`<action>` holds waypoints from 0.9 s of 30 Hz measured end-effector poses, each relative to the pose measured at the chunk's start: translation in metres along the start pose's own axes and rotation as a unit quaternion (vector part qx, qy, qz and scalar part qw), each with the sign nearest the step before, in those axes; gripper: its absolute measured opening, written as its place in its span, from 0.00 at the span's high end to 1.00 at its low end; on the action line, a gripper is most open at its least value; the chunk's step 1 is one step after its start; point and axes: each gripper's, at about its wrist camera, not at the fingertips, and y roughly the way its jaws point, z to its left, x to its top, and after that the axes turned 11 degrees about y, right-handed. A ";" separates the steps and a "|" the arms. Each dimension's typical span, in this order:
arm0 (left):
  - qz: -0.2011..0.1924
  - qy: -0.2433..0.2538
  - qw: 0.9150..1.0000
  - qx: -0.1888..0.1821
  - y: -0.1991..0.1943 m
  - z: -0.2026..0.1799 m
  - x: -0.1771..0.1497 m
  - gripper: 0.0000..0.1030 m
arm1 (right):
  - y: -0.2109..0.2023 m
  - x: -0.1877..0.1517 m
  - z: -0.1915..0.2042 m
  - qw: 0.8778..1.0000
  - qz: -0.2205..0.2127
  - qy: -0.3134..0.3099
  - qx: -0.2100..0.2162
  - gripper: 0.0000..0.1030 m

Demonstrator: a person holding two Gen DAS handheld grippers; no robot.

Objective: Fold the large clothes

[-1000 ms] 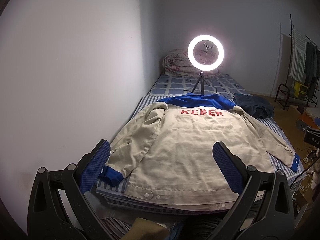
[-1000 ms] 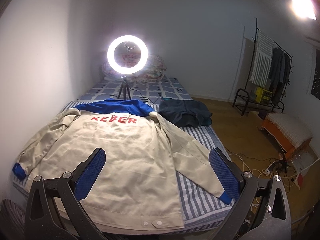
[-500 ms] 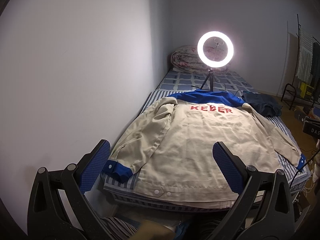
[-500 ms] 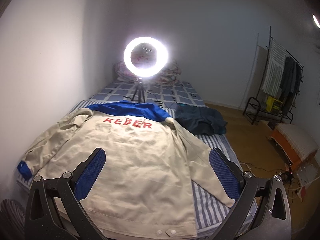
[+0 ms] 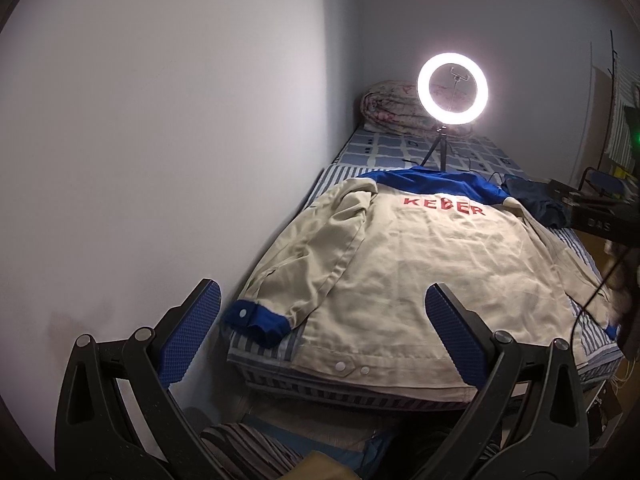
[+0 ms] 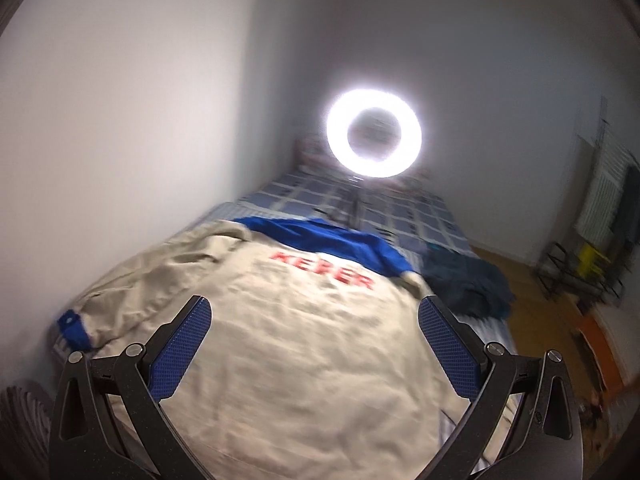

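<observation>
A beige jacket [image 5: 420,276] with a blue collar, blue cuffs and red letters lies back-up and spread flat on the striped bed [image 5: 264,350]; it also shows in the right wrist view [image 6: 304,344]. Its left sleeve ends in a blue cuff [image 5: 256,320] at the bed's near left corner. My left gripper [image 5: 320,324] is open and empty, held above the foot of the bed near that cuff. My right gripper [image 6: 314,332] is open and empty, low over the jacket's back. The right wrist view is blurred.
A lit ring light [image 5: 452,94] on a tripod stands on the bed beyond the jacket. A dark blue garment [image 6: 468,284] lies to the jacket's right. A rolled quilt [image 5: 392,108] sits at the head. The wall runs along the left. A clothes rack [image 6: 600,240] stands right.
Both grippers swung left. The right gripper moved forward and down over the jacket's back. The left gripper now faces the left cuff and wall. The jacket has not moved.
</observation>
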 end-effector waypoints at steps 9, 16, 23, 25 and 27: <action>0.026 -0.030 0.999 0.016 -0.003 0.020 -0.032 0.02 | 0.066 -0.010 0.085 0.975 0.072 -0.063 0.202 0.21; 0.056 -0.045 0.997 0.021 0.003 0.035 -0.051 0.21 | 0.112 -0.047 0.175 0.917 0.185 -0.125 0.331 0.48; 0.076 -0.068 0.994 0.030 0.010 0.053 -0.067 0.31 | 0.162 -0.097 0.240 0.860 0.325 -0.086 0.385 0.51; 0.082 -0.076 0.993 0.031 0.014 0.057 -0.071 0.31 | 0.182 -0.106 0.246 0.854 0.354 -0.055 0.377 0.51; 0.086 -0.081 0.993 0.030 0.016 0.060 -0.073 0.31 | 0.200 -0.114 0.247 0.851 0.390 -0.014 0.350 0.51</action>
